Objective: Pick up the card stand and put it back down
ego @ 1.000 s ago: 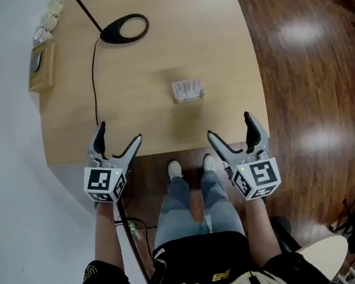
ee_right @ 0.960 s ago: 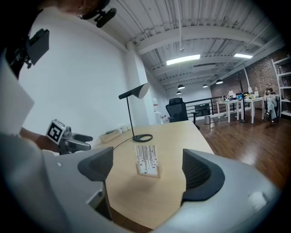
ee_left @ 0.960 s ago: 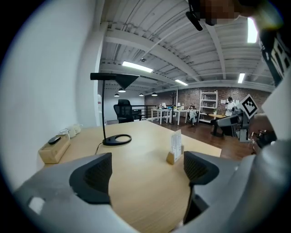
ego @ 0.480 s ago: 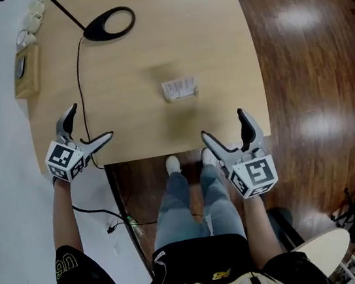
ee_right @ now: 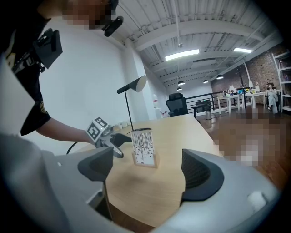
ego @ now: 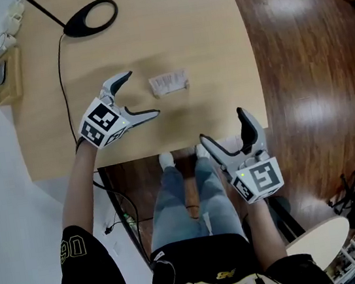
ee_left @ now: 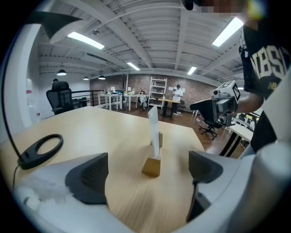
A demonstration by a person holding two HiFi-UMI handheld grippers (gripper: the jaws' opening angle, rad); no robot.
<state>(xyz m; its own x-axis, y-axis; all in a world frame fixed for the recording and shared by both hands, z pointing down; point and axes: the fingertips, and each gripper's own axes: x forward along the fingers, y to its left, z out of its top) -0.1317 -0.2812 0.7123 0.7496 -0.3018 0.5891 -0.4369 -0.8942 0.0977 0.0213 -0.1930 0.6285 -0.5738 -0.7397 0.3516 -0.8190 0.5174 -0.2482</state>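
My left claw [ego: 142,94] gapes wide, jaws closing slightly, nothing between them. The small wood-block card stand [ego: 169,83] with its upright white card sits just ahead. Probably light and tippy, so I'd pinch the stiff block, not the card.

Card stand [ego: 169,83] on table [ego: 204,35], lamp base [ego: 70,30] behind, leftward.

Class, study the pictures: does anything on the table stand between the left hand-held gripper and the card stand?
Nothing visible does. Only bare table lies between the left hand-held gripper and the card stand. Its jaws are closing but wide apart, with nothing between them.
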